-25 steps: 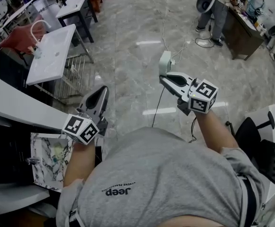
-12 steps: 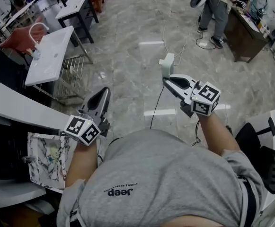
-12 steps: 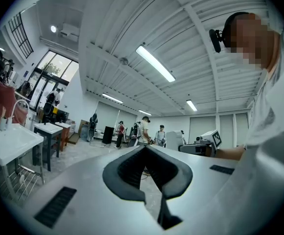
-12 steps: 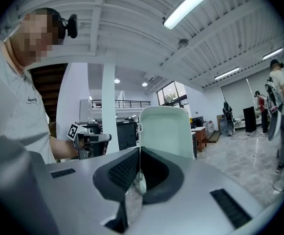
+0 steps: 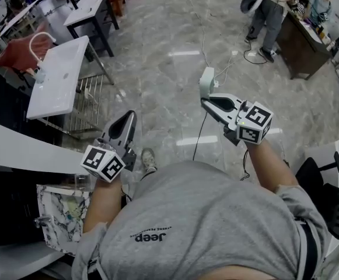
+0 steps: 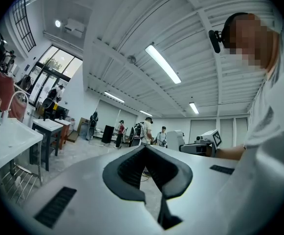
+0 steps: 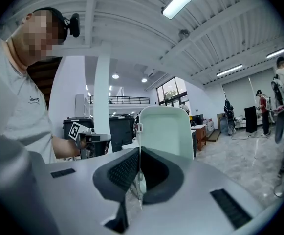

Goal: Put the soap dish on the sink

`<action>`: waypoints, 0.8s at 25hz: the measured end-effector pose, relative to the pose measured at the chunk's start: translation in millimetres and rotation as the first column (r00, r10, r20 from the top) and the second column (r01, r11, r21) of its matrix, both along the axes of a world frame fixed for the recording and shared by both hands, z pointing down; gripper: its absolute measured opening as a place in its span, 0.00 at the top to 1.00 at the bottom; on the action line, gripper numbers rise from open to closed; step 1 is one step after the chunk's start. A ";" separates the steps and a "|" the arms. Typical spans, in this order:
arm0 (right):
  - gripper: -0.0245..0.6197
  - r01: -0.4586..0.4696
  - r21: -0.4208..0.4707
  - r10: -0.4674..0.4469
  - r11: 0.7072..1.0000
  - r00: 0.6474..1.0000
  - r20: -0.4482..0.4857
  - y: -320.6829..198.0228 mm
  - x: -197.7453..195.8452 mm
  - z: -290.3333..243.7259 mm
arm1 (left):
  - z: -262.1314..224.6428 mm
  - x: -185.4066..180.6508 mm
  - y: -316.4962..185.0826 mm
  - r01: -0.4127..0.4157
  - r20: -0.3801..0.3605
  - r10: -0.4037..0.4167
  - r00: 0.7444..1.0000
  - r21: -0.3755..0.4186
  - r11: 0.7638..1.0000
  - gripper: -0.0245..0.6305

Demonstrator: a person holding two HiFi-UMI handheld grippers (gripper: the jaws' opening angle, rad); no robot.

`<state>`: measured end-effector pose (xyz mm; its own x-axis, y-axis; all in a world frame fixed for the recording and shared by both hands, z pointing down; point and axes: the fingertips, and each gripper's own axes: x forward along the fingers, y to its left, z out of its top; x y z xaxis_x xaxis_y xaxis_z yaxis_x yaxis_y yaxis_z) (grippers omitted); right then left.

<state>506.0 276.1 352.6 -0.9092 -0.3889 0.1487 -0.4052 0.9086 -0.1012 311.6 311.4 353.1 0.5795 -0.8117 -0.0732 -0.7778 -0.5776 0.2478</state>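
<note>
The soap dish (image 5: 206,79) is a pale, rounded rectangular tray, held upright by its edge in my right gripper (image 5: 208,98), which is shut on it above the marble floor. In the right gripper view the soap dish (image 7: 166,130) stands up between the dark pads of my right gripper (image 7: 140,152). My left gripper (image 5: 128,119) is shut with nothing in it, level beside my body. Its pads meet in the left gripper view (image 6: 144,148). The white sink (image 5: 55,74) with a curved faucet hose (image 5: 38,39) stands at the far left, well apart from both grippers.
A wire rack (image 5: 90,92) sits under the sink. Dark tables (image 5: 90,7) stand behind it. A white counter (image 5: 17,144) and a marbled board (image 5: 61,214) lie at my left. A cable (image 5: 201,127) runs across the floor. People (image 5: 262,4), a desk (image 5: 300,39) and a chair (image 5: 327,179) are at the right.
The person has stepped forward: a shoe now shows below the left gripper and the sink has slid toward the frame's left. Both grippers travelled along, the right still holding the dish.
</note>
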 end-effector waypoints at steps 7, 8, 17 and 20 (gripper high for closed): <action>0.86 -0.055 -0.006 0.055 0.998 0.998 0.016 -103.0 -111.4 -5.8 | -1.2 -104.4 -109.6 -0.072 0.038 0.071 0.997 0.035 0.997 0.94; 0.86 -0.055 -0.004 0.056 0.998 0.998 0.020 -116.6 -128.9 -9.8 | -3.5 -119.6 -123.2 -0.082 0.049 0.080 0.996 0.037 0.996 0.94; 0.86 -0.055 -0.025 0.056 0.998 0.998 0.031 -224.5 -235.7 -20.5 | 4.3 -224.5 -223.1 -0.103 0.045 0.103 0.994 -0.009 0.995 0.94; 0.86 -0.058 -0.034 0.059 0.998 0.998 0.029 -253.0 -246.8 -17.2 | 13.0 -237.7 -248.1 -0.103 0.034 0.104 0.994 -0.033 0.994 0.94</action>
<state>259.2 23.1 335.4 -0.8895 -0.4366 0.1349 -0.4535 0.8796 -0.1436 73.8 63.2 366.1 0.6622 -0.7488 -0.0267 -0.7229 -0.6479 0.2401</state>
